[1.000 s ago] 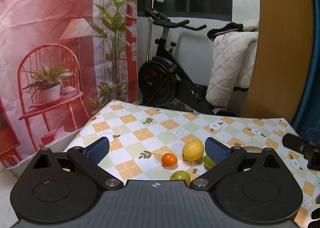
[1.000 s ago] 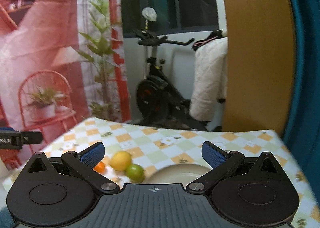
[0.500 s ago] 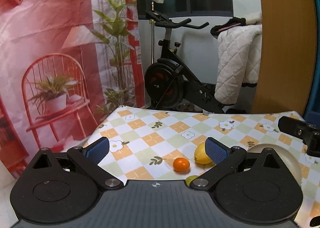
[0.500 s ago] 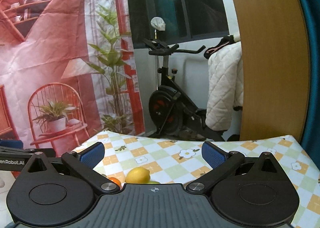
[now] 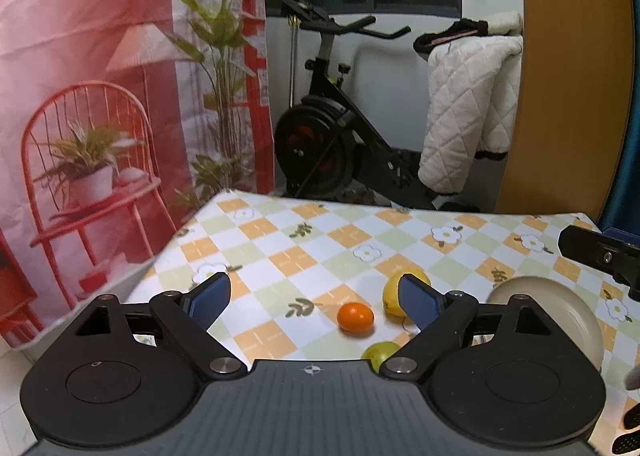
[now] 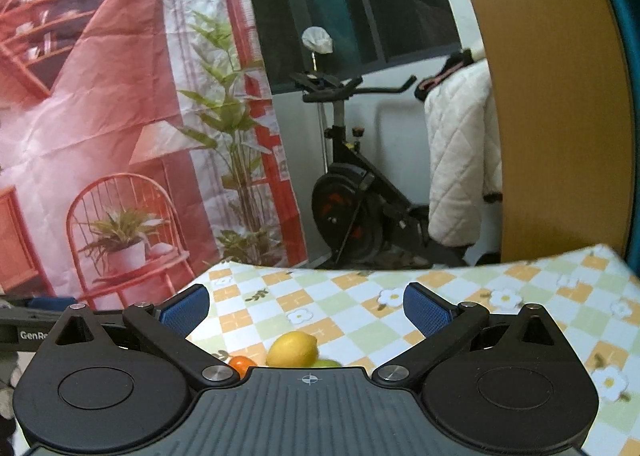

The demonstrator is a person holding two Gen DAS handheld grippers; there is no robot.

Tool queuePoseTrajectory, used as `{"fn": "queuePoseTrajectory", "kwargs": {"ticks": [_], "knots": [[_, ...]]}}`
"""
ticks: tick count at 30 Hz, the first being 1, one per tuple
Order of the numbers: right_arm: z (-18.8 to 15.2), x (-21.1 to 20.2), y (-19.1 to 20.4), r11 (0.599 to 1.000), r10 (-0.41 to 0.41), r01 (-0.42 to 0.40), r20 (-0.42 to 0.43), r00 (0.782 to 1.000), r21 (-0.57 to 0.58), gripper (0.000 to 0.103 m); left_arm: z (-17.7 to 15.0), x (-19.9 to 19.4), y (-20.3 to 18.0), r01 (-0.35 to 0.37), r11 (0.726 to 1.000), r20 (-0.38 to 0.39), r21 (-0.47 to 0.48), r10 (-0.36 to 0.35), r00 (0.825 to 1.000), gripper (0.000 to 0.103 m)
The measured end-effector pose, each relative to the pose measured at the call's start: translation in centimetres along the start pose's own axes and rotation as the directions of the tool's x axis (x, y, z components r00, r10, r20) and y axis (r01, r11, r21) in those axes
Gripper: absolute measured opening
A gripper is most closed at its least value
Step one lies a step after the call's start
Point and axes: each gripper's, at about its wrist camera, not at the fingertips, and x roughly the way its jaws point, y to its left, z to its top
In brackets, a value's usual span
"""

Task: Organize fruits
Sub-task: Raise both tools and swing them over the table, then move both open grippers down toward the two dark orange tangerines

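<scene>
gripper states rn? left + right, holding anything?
Left gripper: open, holding nothing; orange, lemon and lime lie on the table ahead.
Right gripper: open, holding nothing.

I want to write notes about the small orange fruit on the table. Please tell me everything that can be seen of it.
The orange fruit is small, round and bright orange, with a smooth, slightly shiny skin; it looks whole. It lies on the checked tablecloth, on a white square. The lemon lies apart to its right, a green fruit nearer the camera. Nothing else touches it. In the right wrist view only its top shows.
</scene>
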Motion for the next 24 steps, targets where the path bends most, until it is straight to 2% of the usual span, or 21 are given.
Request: {"fn": "queuePoseTrajectory", "kwargs": {"ticks": [4,7,15,21,24], "knots": [[-1.0,0.4,-0.2,1.0,-0.013,0.014,-0.019,1.0,0.013,0.103,-0.9,0.7,0.5,0.023,0.999,-0.049,-0.035,-0.025,0.999,0.085],[-1.8,0.6,-0.5,1.0,0.014,-0.012,-0.071,0.997,0.025,0.103,-1.7,1.2,0.4,0.002,0.999,-0.086,-0.034,-0.005,0.996,0.082],[-3.4,0.9,0.0,0.997,-0.069,0.066,-0.165,0.984,-0.025,0.103,-2.8,1.0,0.1,0.033,0.998,-0.106,-0.052,-0.039,0.994,0.082],[-4.7,0.7,0.2,0.996,-0.089,0.08,-0.198,0.976,-0.05,0.103,-3.9,1.1,-0.4,0.021,0.998,-0.121,-0.064,-0.029,0.992,0.082],[-5.3,1.0,0.4,0.995,-0.088,0.073,-0.246,0.965,-0.07,0.103,-4.3,1.1,-0.6,0.028,0.998,-0.13,-0.06,-0.036,0.991,0.081]]}}
